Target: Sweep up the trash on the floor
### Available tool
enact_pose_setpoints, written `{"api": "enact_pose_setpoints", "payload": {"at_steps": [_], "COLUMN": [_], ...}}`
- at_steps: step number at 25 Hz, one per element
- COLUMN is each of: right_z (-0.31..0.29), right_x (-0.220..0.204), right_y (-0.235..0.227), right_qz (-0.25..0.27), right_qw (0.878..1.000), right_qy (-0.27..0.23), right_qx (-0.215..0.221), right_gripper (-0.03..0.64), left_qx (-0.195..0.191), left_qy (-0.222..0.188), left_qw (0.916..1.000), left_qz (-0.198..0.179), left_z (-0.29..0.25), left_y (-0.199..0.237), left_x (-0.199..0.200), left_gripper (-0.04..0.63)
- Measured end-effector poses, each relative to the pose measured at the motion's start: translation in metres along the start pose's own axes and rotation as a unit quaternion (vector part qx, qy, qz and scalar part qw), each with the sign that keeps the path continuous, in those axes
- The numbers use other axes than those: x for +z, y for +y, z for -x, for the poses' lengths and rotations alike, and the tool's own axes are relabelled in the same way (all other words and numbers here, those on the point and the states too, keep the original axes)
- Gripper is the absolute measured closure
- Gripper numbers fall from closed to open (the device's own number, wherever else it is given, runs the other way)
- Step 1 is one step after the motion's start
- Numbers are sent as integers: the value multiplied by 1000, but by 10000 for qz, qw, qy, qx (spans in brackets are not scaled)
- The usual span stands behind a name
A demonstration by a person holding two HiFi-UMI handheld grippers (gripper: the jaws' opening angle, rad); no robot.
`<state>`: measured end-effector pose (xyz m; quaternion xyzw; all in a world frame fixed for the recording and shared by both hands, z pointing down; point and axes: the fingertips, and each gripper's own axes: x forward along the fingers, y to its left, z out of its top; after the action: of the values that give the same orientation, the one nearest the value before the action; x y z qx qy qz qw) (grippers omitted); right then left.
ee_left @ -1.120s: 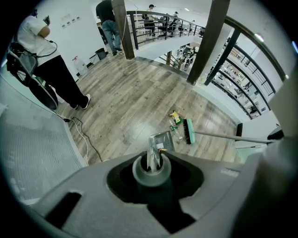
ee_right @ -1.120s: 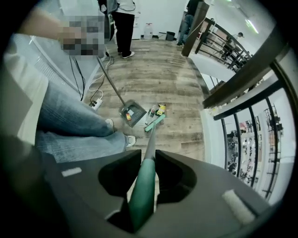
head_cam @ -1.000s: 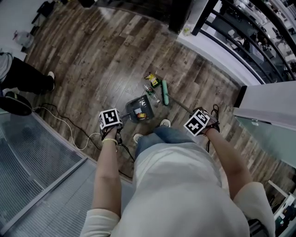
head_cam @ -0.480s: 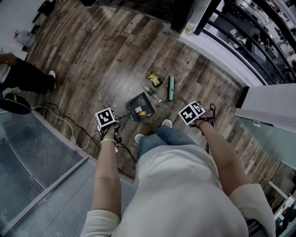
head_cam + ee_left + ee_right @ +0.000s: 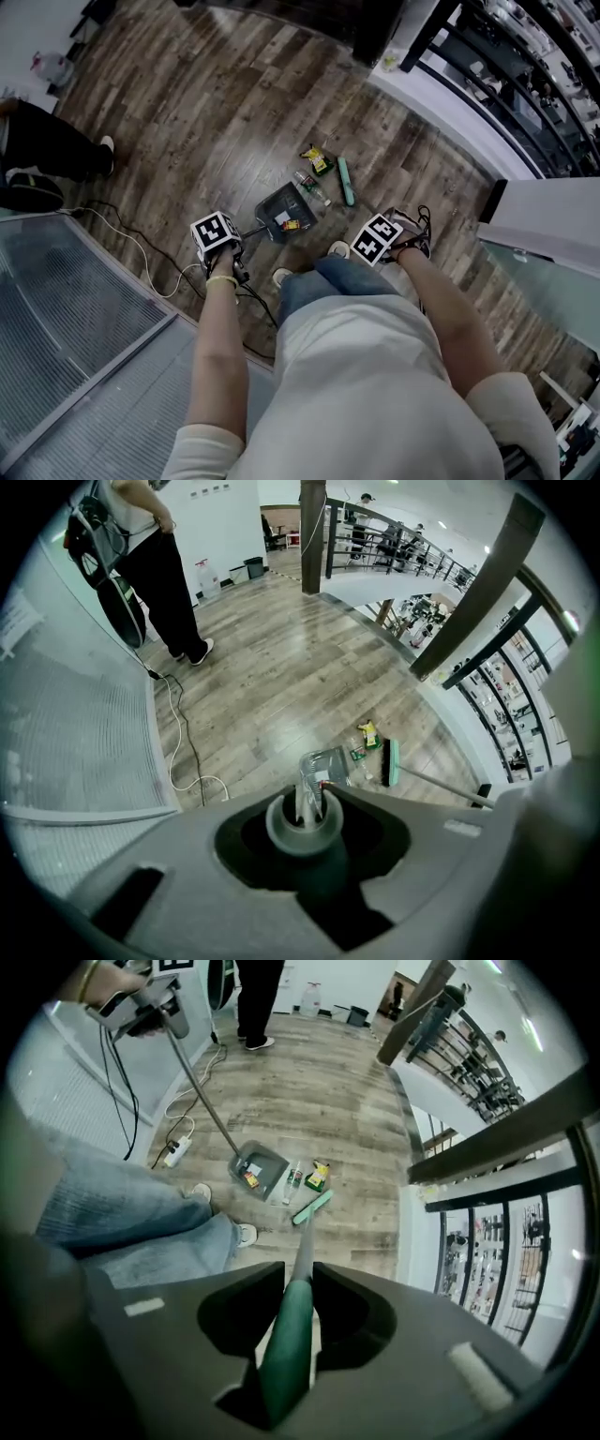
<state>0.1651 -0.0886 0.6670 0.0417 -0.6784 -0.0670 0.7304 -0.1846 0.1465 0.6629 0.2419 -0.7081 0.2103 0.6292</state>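
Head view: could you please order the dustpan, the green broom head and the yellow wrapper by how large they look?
1. dustpan, clearly the largest.
2. green broom head and yellow wrapper: too close to rank. The broom head is longer but thin, the wrapper shorter but wider.

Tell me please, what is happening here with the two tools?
A person stands on a wooden floor with a gripper in each hand, sweeping up trash. The left gripper is shut on the long handle of a dustpan, which rests on the floor with a few scraps inside. The right gripper is shut on the handle of a green broom. The broom head lies beside a yellow wrapper and a small bottle, both outside the pan.
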Motion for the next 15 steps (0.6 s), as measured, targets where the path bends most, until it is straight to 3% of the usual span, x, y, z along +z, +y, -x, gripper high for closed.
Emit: {"api": "enact_pose_setpoints", "payload": {"at_steps": [12, 15], "right_z": [7, 8], "right_x": [13, 14], "right_y": [34, 42], "right_qz": [1323, 1445], "right_qw": [9911, 9893], "right_qy": [-135, -214], "right_qx": [-90, -26], "right_gripper": [515, 515], "left_qx": [57, 75], "left_qy": [-38, -27], "left_qw": [10000, 10000], "left_qz": [-7, -15], "left_z": [-1, -3], "left_y": [-7, -10], "left_x": [1, 2], "left_gripper": [502, 502]}}
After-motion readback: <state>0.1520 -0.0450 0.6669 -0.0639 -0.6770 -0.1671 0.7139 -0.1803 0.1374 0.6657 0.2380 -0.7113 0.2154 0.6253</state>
